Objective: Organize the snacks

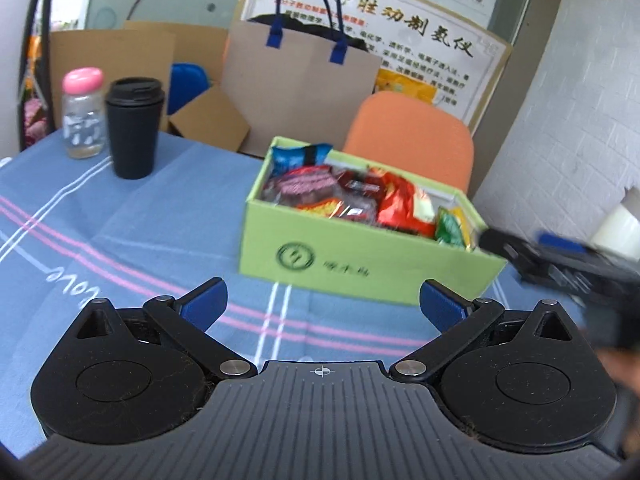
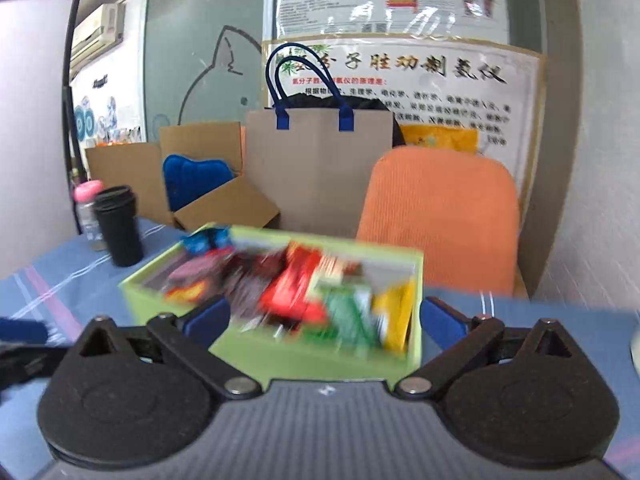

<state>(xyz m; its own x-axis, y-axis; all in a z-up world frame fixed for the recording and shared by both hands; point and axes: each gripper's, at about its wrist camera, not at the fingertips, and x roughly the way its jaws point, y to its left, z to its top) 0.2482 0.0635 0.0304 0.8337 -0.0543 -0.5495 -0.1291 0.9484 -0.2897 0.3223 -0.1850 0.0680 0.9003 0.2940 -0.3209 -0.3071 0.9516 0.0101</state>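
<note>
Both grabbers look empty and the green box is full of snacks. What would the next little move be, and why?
Probably draw both away and stop. The green box already holds the snack packets, no packet lies on the blue tablecloth, and the left hand-held gripper and right hand-held gripper are open and empty.

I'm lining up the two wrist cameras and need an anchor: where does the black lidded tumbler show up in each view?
Left wrist view: black tumbler stands upper left on the blue tablecloth, just right of the pink-capped bottle.
Right wrist view: black tumbler sits at the left edge, mid-height, partly covering the same bottle.
Shared landmark: the green snack box, to the tumbler's right in both.
</note>
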